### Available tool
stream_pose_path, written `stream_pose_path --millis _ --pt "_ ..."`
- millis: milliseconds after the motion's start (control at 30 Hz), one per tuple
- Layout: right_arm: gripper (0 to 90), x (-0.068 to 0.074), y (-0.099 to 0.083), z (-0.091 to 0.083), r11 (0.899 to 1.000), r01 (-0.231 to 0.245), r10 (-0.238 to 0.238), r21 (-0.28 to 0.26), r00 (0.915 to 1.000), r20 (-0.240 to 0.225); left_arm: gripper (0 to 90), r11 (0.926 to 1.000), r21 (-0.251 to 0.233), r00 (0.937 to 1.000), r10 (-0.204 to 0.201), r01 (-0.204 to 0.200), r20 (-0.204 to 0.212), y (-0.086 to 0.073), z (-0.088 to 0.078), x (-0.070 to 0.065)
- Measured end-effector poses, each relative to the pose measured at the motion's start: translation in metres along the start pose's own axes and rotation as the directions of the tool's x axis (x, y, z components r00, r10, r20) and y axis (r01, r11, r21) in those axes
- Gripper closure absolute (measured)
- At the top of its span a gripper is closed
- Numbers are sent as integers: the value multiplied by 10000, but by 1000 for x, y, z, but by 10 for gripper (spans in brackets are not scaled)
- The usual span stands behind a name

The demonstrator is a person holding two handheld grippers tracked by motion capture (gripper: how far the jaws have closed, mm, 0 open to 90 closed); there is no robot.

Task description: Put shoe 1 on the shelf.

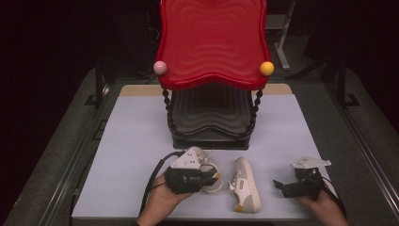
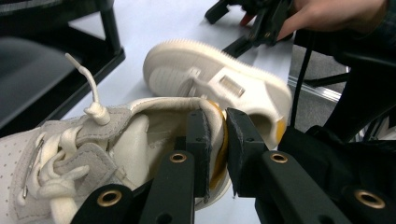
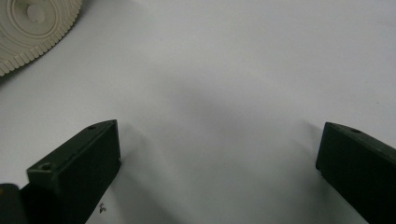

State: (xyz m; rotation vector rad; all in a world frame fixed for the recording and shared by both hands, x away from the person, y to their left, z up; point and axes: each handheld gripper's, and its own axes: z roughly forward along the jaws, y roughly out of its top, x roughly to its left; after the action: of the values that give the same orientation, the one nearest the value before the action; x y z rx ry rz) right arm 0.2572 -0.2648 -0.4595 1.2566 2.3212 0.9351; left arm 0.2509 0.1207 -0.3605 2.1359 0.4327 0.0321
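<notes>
Left hand-held gripper [image 2: 217, 140] clamped on sneaker [image 2: 84, 149] heel collar; right hand-held gripper [image 3: 219, 154] wide open, empty.

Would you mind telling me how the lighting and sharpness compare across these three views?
High view: the pale table is lit, the surroundings near black. Left gripper view: the held shoe is sharp, the second shoe behind it softer. Right gripper view: the tabletop is evenly bright, with soft shadows by the open claw.

Your workspace: a pale tabletop in a dark room

You face a pale lavender-grey tabletop [image 1: 136, 141] under overhead light; a two-tier rack stands at its far middle, its glossy red top tray [image 1: 211, 42] above a black lower tray [image 1: 209, 115]. Grey carpeted floor [image 1: 56, 155] borders you, fading into near-black surroundings.
</notes>
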Motion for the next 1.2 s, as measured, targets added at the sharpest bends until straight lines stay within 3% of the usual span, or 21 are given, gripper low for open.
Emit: stream_pose_path --millis 333,633,867,1200 --pt "0 0 0 0 10000 -1 1 -2 10000 0 796 9981 -257 9983 569 -565 154 28 -4 -4" --pt "0 0 0 0 10000 6 -6 -2 10000 0 796 9942 -336 9947 1028 -1024 96 47 -6 4" --pt "0 0 0 0 10000 -2 2 -6 10000 -1 796 9910 -273 9914 1307 -1307 -17 60 -7 16" --pt "0 0 0 0 10000 -6 6 -6 10000 -18 795 9847 -102 9846 1738 -1740 -191 83 -11 51"
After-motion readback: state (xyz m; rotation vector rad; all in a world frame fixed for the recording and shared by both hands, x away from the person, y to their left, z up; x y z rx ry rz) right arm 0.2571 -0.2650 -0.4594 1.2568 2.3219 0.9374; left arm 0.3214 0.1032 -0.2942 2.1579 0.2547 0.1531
